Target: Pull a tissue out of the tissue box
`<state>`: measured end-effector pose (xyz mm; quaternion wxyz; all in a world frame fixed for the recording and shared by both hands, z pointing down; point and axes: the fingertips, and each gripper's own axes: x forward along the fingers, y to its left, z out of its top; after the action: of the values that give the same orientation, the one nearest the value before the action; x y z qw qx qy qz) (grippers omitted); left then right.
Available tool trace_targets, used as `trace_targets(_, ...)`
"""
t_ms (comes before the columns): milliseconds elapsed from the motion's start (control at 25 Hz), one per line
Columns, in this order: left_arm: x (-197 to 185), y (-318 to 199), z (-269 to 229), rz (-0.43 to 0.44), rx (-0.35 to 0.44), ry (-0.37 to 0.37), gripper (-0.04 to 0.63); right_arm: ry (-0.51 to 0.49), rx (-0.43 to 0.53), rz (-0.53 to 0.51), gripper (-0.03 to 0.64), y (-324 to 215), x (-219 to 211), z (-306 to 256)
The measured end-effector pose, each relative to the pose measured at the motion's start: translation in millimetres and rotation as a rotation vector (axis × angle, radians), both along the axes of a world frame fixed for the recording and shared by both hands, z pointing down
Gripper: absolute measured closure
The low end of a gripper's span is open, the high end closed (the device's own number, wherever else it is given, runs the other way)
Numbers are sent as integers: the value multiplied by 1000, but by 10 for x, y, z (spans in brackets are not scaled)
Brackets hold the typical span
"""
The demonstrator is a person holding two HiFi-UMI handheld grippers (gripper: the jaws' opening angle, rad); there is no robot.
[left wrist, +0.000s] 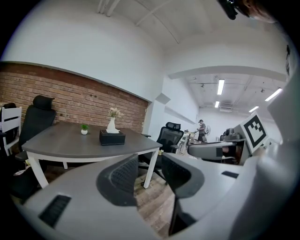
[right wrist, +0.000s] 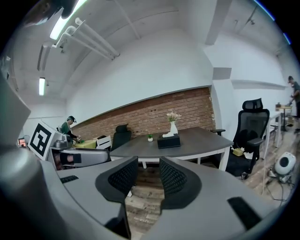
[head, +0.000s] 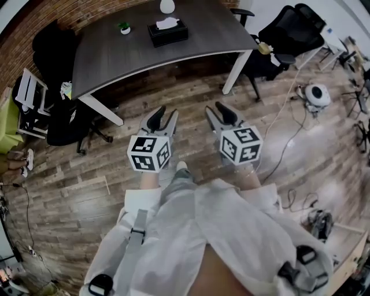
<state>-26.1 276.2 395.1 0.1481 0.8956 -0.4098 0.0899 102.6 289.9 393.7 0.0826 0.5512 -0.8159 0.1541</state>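
A black tissue box [head: 167,32] with a white tissue sticking out of its top sits on the dark grey table [head: 104,49] far ahead of me. The tissue box [left wrist: 112,137] shows small in the left gripper view, and the tissue box [right wrist: 168,141] likewise in the right gripper view. My left gripper [head: 163,116] and right gripper [head: 219,111] are held side by side over the wooden floor, well short of the table. Both stand open with nothing between their fingers.
A small potted plant [head: 125,28] and a white vase [head: 167,6] stand on the table near the box. Black office chairs [head: 289,32] stand at the table's right and another black chair [head: 66,124] at its left. Cables and a round white device [head: 317,95] lie on the floor at right.
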Motion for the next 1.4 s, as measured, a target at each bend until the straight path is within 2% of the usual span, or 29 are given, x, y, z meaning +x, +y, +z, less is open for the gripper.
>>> trace_targets(240,-230,-745,-74,12,19,-13,457,21,23,51,497,-709,-56,-68)
trace_targets(440,-321,-1094,6,34,-2,-12,458,20,5,70,498,-1015,-123,-40)
trace_targets(720,-368,-1385,235,39,-74,11,459,82,-69,-7,499,-1350,-284,157)
trace_targets(1040,-386,-2042,251,-1,-71,-5,459,68,-55,-35,499,-2117,-251,167)
trace_targets(1240,-231,-2635,278,-29,-66,-27,459,76,-53,-69,499,-2719,-95,220)
trace_targets(1400,-49,-3162,181,-40,-52,-34,459,39,-49,-97,499,-3244,27,195)
